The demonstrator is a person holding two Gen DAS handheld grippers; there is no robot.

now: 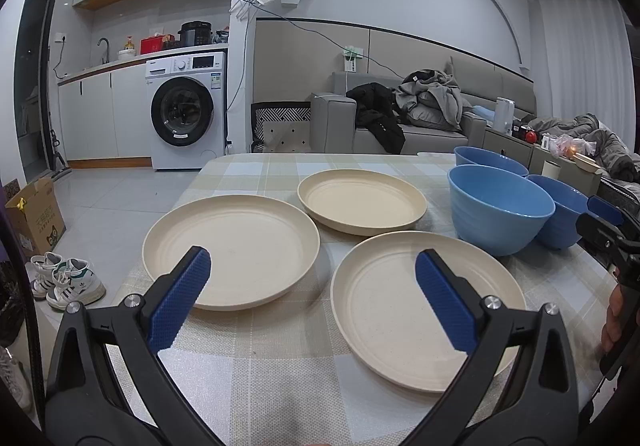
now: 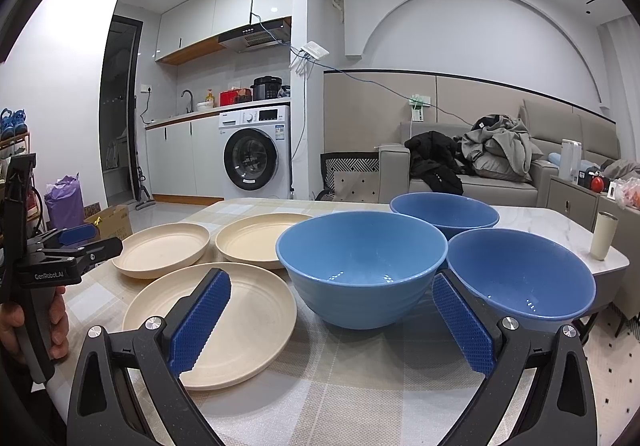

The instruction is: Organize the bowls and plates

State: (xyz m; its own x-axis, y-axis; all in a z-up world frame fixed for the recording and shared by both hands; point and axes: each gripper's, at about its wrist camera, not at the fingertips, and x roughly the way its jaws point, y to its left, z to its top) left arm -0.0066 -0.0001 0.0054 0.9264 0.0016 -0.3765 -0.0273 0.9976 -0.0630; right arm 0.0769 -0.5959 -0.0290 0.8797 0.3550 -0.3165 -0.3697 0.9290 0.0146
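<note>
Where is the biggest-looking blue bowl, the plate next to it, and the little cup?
Front blue bowl (image 2: pixel 360 246): right wrist view, inside wall.
Nearest cream plate (image 2: pixel 248 310): right wrist view, flat middle.
Small cup (image 2: pixel 603 236): right wrist view, its side.

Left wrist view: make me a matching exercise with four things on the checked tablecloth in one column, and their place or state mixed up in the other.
Things:
1. Round cream plastic plate
2. Nearest deep blue plastic bowl
3. Left gripper
4. Right gripper

Places or states:
A. Open, aimed at the blue bowls
B. Farthest of the three cream plates
C. Open, above the two near plates
D. Right of the plates, ahead of two more bowls

Pairs: 1-B, 2-D, 3-C, 4-A
</note>
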